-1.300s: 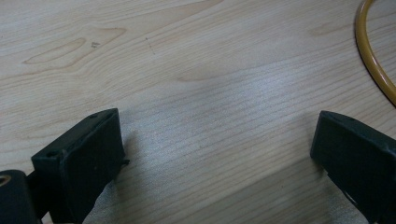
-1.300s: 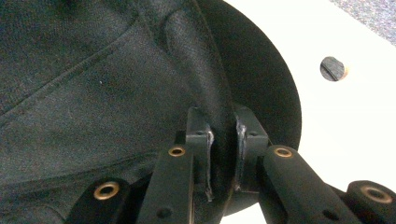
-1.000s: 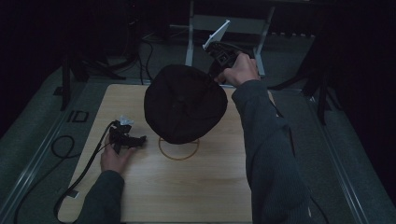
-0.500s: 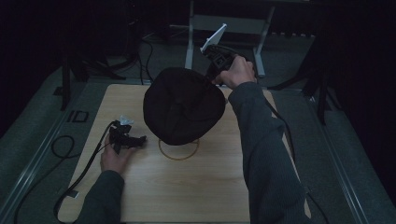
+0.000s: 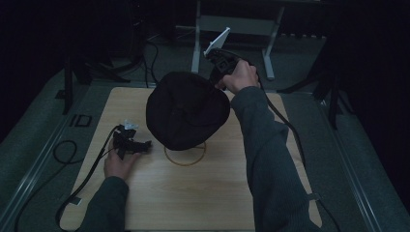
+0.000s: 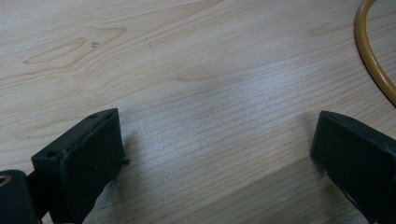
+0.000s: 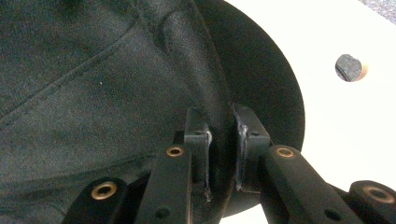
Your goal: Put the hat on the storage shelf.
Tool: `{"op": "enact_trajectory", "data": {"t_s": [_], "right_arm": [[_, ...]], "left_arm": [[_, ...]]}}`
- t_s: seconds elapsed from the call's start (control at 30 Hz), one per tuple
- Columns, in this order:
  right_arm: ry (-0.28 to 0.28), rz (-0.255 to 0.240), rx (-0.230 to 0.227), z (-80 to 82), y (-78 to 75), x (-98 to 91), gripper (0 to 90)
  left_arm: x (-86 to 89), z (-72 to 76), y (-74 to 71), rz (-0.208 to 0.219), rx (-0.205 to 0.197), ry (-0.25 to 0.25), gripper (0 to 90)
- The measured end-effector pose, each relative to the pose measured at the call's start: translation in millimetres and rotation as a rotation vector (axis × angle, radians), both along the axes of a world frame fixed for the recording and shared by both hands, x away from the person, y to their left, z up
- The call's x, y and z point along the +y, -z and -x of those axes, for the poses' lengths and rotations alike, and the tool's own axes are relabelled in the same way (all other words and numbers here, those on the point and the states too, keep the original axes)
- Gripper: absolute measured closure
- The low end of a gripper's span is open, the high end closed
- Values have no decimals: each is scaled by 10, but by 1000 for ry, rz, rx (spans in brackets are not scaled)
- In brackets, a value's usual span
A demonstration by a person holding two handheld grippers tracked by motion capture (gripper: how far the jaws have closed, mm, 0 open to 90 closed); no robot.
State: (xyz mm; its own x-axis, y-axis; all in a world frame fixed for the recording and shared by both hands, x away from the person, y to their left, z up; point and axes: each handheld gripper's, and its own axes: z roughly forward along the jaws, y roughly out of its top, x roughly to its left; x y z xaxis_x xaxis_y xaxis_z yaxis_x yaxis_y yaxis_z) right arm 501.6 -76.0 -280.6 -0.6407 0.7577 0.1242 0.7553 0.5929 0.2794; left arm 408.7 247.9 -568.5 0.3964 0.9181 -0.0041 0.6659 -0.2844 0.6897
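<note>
item: black hat [image 5: 187,110], soft fabric with a stiff rim, held up above the middle of the bench [image 5: 203,198], its far right edge pinched. in the right gripper view the hat [image 7: 107,84] takes up most of the frame, seams showing across the cloth, the rim curving away to the right.

your right tool [image 5: 218,73] sits at the hat's far right edge in the high view, your right hand [image 5: 240,77] wrapped round its body. in the right gripper view the right tool [image 7: 223,154] has both jaws clamped on the rim, cloth squeezed between them.

below the hat, on the bench: a thin yellow ring [image 5: 185,155], partly covered by the hat from above; an arc of the ring [image 6: 371,51] appears in the left gripper view.

your left tool [image 5: 140,145] lies on the bench left of the ring, your left hand [image 5: 118,162] behind it. its jaws stand wide apart over bare wood, nothing between them.
</note>
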Motion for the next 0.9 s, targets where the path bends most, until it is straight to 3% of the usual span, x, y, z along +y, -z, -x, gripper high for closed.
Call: {"op": "enact_trajectory", "data": {"t_s": [0.43, 0.9], "right_arm": [[41, 7, -7, -41, 67, 53, 776], [36, 64, -10, -69, 243, 144, 752]], "left_arm": [[1, 1, 0, -1, 0, 0, 22], [0, 2, 0, -1, 0, 0, 21]]}}
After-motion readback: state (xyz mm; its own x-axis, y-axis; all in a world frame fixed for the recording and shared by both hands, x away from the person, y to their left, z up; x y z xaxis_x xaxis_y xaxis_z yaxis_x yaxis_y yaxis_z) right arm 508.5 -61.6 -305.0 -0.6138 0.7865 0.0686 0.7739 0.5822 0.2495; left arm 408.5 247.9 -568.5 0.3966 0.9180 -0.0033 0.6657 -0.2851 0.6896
